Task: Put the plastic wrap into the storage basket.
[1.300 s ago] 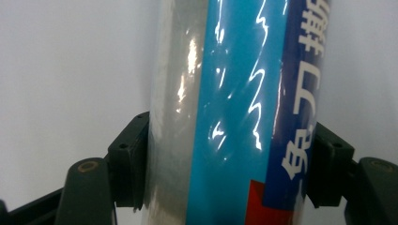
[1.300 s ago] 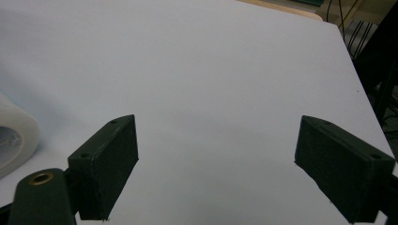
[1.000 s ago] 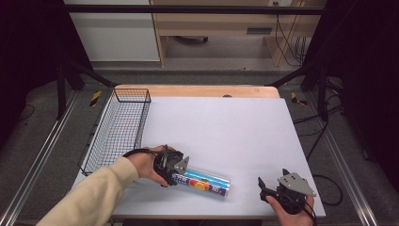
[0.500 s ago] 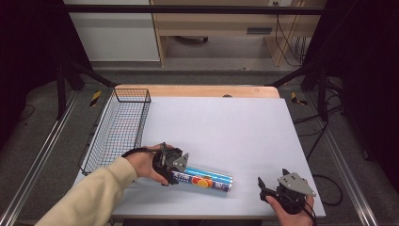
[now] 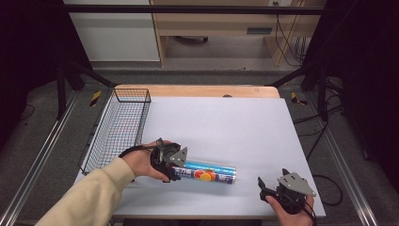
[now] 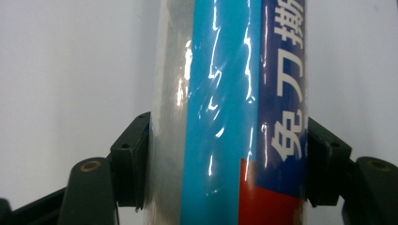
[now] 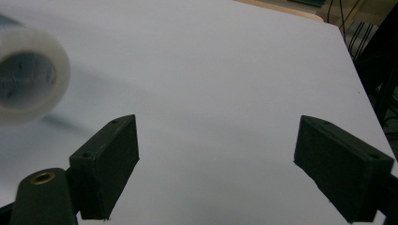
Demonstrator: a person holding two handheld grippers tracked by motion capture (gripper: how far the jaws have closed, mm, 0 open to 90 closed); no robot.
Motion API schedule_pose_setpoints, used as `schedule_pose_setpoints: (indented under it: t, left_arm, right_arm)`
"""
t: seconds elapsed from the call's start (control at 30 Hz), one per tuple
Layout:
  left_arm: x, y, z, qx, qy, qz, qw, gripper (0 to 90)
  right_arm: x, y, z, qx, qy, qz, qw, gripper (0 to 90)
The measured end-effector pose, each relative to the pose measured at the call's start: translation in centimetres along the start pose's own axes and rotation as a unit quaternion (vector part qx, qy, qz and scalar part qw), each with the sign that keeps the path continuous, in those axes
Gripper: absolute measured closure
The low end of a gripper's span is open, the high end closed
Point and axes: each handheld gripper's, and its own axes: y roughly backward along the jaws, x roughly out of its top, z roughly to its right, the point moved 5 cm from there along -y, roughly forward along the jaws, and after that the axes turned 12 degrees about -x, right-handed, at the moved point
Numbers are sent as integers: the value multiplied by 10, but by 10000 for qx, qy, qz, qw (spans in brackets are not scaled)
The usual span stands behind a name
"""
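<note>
- High view: the left gripper (image 5: 175,162) clamps one end of a blue wrapped roll (image 5: 209,172) near the counter's (image 5: 226,122) front edge. A wire basket (image 5: 120,125) at the left edge looks bare inside. The right gripper (image 5: 266,190) sits apart at the front right corner.
- Left gripper view: both jaws press the roll's (image 6: 230,117) sides.
- Right gripper view: the jaws stand wide with nothing between them; the roll's end (image 7: 28,77) shows upper left.

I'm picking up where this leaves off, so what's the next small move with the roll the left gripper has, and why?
Probably carry it left to the wire basket. The left gripper is shut on one end of the blue roll, with both jaws pressing its sides in the left gripper view. The right gripper sits open and apart.
</note>
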Motion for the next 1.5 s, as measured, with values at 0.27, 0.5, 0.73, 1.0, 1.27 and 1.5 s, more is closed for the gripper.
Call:
schedule_pose_setpoints:
  t: [0.27, 0.5, 0.73, 1.0, 1.27, 1.5]
  left_arm:
    - [11, 31, 4, 462, 292, 507, 9972, 314]
    - [13, 52, 4, 789, 663, 824, 9913, 314]
    - [13, 66, -3, 1212, 924, 1075, 9825, 315]
    - [10, 82, 2, 1428, 1325, 1152, 9740, 315]
    - [-6, 103, 16, 1765, 1850, 1507, 9550, 316]
    - [-23, 114, 33, 1937, 1970, 1551, 9485, 316]
  right_arm:
    - [0, 1, 0, -9, 6, 16, 10000, 136]
    - [3, -2, 1, -108, -46, 22, 9999, 107]
    - [26, -19, 6, -190, -302, 7, 9994, 104]
    - [39, -34, -5, -117, -216, 196, 9995, 112]
    - [26, -25, -9, -106, -225, 168, 9995, 111]
    - [23, -27, -5, -264, -323, 103, 9991, 114]
